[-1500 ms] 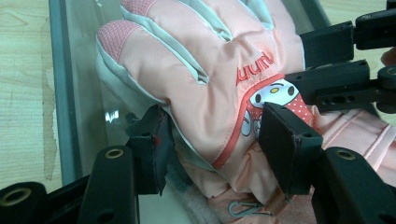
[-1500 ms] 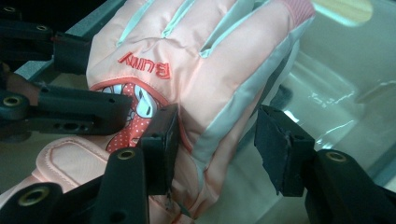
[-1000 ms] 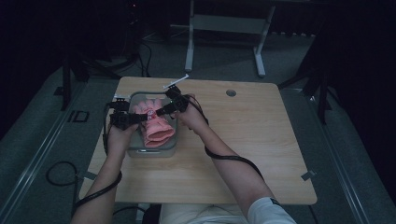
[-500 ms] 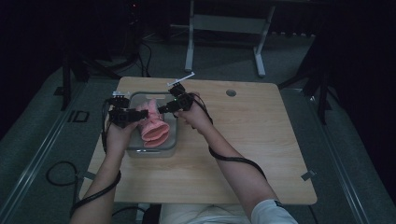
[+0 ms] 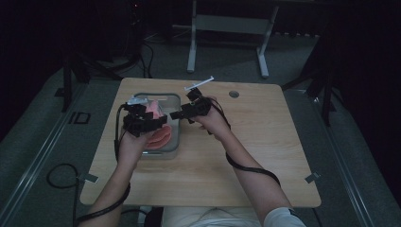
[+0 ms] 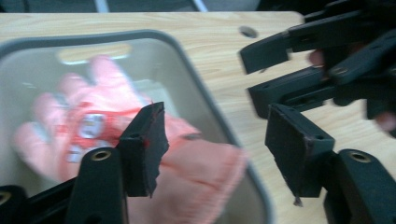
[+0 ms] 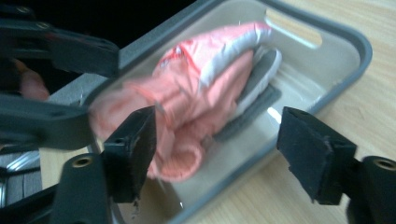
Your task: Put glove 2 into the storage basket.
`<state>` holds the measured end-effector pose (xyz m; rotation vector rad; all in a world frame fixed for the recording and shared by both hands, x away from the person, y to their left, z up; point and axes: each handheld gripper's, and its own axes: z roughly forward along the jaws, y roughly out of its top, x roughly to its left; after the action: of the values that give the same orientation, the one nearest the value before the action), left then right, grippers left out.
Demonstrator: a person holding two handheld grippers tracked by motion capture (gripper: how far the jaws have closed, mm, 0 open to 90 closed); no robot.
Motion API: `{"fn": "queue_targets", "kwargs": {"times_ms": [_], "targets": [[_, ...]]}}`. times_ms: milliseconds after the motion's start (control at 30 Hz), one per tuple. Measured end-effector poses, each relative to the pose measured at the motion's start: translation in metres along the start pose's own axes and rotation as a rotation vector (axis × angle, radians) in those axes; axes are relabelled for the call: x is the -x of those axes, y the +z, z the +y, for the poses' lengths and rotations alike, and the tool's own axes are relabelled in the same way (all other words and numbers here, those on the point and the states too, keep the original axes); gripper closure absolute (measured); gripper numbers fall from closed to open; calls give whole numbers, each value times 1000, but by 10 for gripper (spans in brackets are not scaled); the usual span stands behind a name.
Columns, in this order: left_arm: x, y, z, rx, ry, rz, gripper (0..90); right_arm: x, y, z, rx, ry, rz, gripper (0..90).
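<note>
Gloves: pink knitted work gloves [image 7: 196, 107] with ribbed cuffs and pale grey coated palms; soft and bunched. You see them as a blurred pink hand shape [image 6: 93, 126] in your left gripper view, with a printed label on the back.
Where they lie: inside the tray [image 5: 173, 135], on the left half of the table [image 5: 246, 161], free of both grippers.
Tray: shallow, translucent plastic, rounded corners, grey rim [image 7: 345, 79], a slot handle cut in the far end [image 6: 88, 52].
Long axis: the gloves lie lengthwise along the tray, roughly from your side toward the far edge; in the right gripper view the cuffs come toward the camera and the fingers lead toward the handle slot.
Left gripper: your left gripper [image 5: 144, 124] hangs above the tray's middle. Its jaws have just been opening and stand spread, with nothing pressed between the pads [image 6: 147, 140]; the gloves lie below them.
Right gripper: your right gripper [image 5: 182, 113] hovers just beside the tray's right rim, close to the left one. Its jaws have just been opening too and stand wide, holding nothing.
Around: a thin white stick [image 5: 198, 84] rests near the far table edge behind your right hand; a round grommet hole [image 5: 233, 94] sits further right.
In the way: the two grippers crowd each other over the tray's right side.
</note>
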<state>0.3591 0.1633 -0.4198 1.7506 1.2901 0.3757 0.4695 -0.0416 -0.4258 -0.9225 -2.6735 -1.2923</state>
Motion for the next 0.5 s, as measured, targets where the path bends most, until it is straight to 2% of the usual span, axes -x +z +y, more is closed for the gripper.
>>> {"fn": "queue_targets", "kwargs": {"times_ms": [67,100,167,267,333,433,500], "targets": [[12,1,-2,1,41,-31,275,4,-3,-7,-2,-8,5,227],[15,2,-3,-1,49,-35,256,6,-6,-11,2,1,4,213],[22,4,-3,-11,65,-80,221,10,-9,-15,15,9,-1,211],[34,8,-5,-7,100,-102,158,14,-17,-22,28,8,-14,189],[42,11,-7,-6,119,-113,146,17,-22,-28,34,18,-2,197],[53,14,-10,-4,145,-118,123,20,-28,-37,33,4,-22,188],[59,17,-11,-12,159,-125,50,23,-31,-44,30,-2,-27,179]]}}
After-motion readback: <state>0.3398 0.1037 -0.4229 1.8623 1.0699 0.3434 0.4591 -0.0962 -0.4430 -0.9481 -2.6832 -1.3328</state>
